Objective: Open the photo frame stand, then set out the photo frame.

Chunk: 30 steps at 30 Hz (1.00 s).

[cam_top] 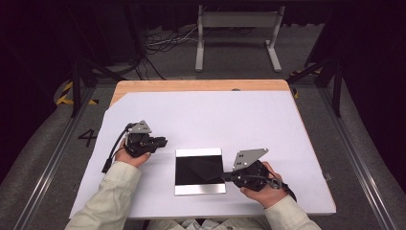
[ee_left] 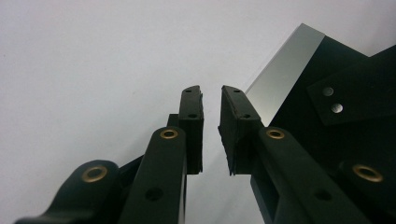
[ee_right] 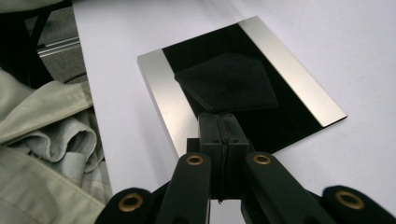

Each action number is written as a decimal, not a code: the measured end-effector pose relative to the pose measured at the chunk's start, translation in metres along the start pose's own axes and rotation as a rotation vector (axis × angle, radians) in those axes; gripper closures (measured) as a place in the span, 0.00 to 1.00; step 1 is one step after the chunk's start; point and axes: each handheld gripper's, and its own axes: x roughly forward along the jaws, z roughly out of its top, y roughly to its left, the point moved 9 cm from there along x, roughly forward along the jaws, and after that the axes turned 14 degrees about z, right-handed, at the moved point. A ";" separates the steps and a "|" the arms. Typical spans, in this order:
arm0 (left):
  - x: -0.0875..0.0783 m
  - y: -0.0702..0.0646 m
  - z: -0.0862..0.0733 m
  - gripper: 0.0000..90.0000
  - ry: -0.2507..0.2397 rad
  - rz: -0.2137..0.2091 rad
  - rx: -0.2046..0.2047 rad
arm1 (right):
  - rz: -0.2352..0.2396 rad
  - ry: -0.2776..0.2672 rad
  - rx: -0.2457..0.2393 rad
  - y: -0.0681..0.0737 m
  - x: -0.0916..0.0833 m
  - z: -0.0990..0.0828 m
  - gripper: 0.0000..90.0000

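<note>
Black cloth (ee_right: 227, 83) pinched by right gripper (ee_right: 222, 122) above tray (ee_right: 163, 100); left gripper (ee_left: 211, 100) slightly spread

A square plate (cam_top: 199, 171) lies on the sheet-covered table (cam_top: 215, 115) near its front edge, a cloth piece (cam_top: 207, 167) above it, between both grippers.

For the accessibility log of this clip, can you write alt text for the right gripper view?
The right gripper, jaws shut on the corner of a black cloth, holds it over a flat tray that is black in the middle with a silver strip along two opposite edges. The tray lies on a white table cover, and a pale sleeve shows at the left.
</note>
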 end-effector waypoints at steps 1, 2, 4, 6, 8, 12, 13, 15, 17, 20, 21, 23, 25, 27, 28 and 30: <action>0.000 0.000 0.000 0.88 0.000 -0.001 0.001 | -0.003 -0.009 -0.001 0.000 0.000 0.001 1.00; 0.000 0.000 0.000 0.88 0.000 -0.001 0.001 | -0.003 -0.009 -0.001 0.000 0.000 0.001 1.00; 0.000 0.000 0.000 0.88 -0.002 -0.001 0.000 | -0.003 -0.007 0.000 0.000 -0.001 0.000 1.00; 0.000 0.000 0.000 0.88 -0.002 -0.001 0.000 | 0.009 0.005 0.009 -0.001 -0.001 -0.002 1.00; 0.000 0.000 0.000 0.88 -0.001 -0.002 0.002 | 0.007 0.010 0.012 -0.002 -0.002 -0.003 1.00; 0.000 0.000 0.000 0.88 -0.002 -0.003 -0.002 | -0.003 0.026 0.034 -0.006 -0.008 -0.008 1.00; 0.000 0.000 0.000 0.88 -0.002 -0.003 -0.002 | -0.010 0.031 0.042 -0.007 -0.010 -0.009 1.00; 0.000 0.000 0.000 0.88 -0.002 0.000 0.000 | -0.017 0.032 0.047 -0.008 -0.011 -0.010 1.00; -0.001 0.000 0.000 0.88 -0.001 0.001 0.006 | -0.027 0.023 0.065 -0.011 -0.014 -0.009 0.99; -0.002 0.001 0.001 0.88 -0.009 0.009 0.008 | -0.032 0.001 0.084 -0.013 -0.017 -0.006 0.97; -0.002 0.001 0.001 0.88 -0.011 0.011 0.004 | -0.032 -0.011 0.094 -0.013 -0.018 -0.005 0.97; -0.001 0.002 0.001 0.88 -0.011 0.014 0.003 | -0.032 -0.022 0.111 -0.015 -0.020 -0.004 0.97; -0.001 0.002 0.000 0.88 -0.005 0.016 0.002 | -0.024 -0.040 0.130 -0.018 -0.023 -0.003 0.96; -0.002 0.002 0.000 0.88 -0.007 0.018 0.004 | -0.016 -0.061 0.155 -0.021 -0.026 -0.001 0.95; -0.002 0.001 0.000 0.88 -0.007 0.017 -0.001 | -0.013 -0.069 0.165 -0.023 -0.027 -0.001 0.94; -0.002 0.001 0.000 0.87 -0.005 0.019 -0.002 | -0.010 -0.076 0.200 -0.027 -0.029 0.000 0.91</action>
